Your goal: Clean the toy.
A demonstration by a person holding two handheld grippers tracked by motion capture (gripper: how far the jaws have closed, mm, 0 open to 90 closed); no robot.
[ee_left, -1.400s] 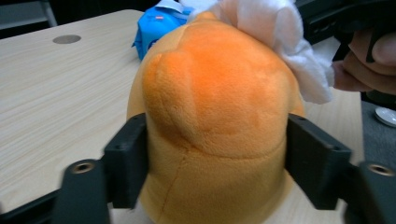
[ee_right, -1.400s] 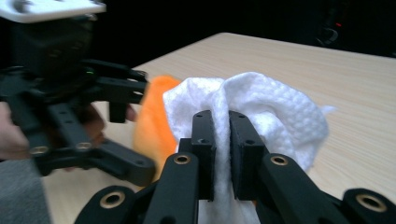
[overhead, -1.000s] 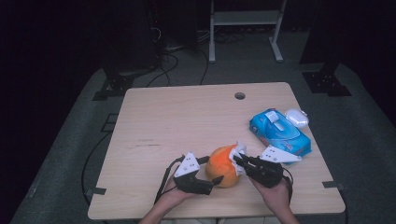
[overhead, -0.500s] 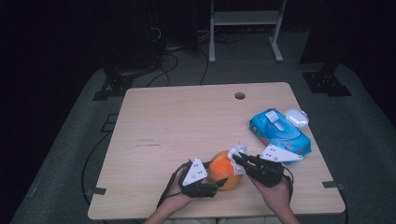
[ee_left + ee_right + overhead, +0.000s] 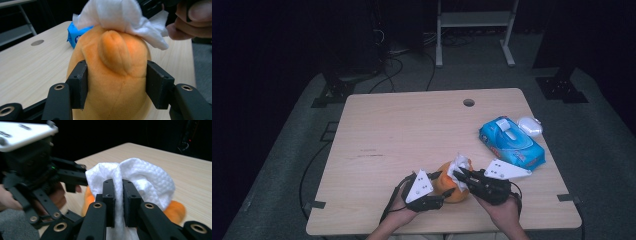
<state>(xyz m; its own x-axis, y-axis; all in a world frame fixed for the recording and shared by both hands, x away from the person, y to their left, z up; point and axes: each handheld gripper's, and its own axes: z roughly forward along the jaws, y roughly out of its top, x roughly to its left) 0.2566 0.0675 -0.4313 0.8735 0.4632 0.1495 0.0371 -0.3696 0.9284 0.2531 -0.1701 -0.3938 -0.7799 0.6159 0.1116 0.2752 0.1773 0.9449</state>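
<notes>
An orange plush toy (image 5: 455, 196) stands near the table's front edge, and it looms close in the left gripper view (image 5: 113, 52). My left gripper (image 5: 445, 184) (image 5: 118, 85) has just been closing its jaws with the toy between them. Both pads now press into the toy's sides. A white wipe (image 5: 460, 163) (image 5: 120, 15) (image 5: 147, 177) lies crumpled on top of the toy. My right gripper (image 5: 459, 174) (image 5: 118, 186) is shut on a fold of that wipe. It comes at the toy from the right.
A blue pack of wipes (image 5: 511, 142) (image 5: 75, 35) lies at the right side of the wooden table (image 5: 412, 130), with a small white object (image 5: 529, 126) just behind it. A round hole (image 5: 468, 102) sits near the far edge. Dark floor, cables and stands surround the table.
The left gripper's jaws have closed from wide apart onto the sides of the orange toy. The right gripper, still shut on the wipe, has lifted slightly.
</notes>
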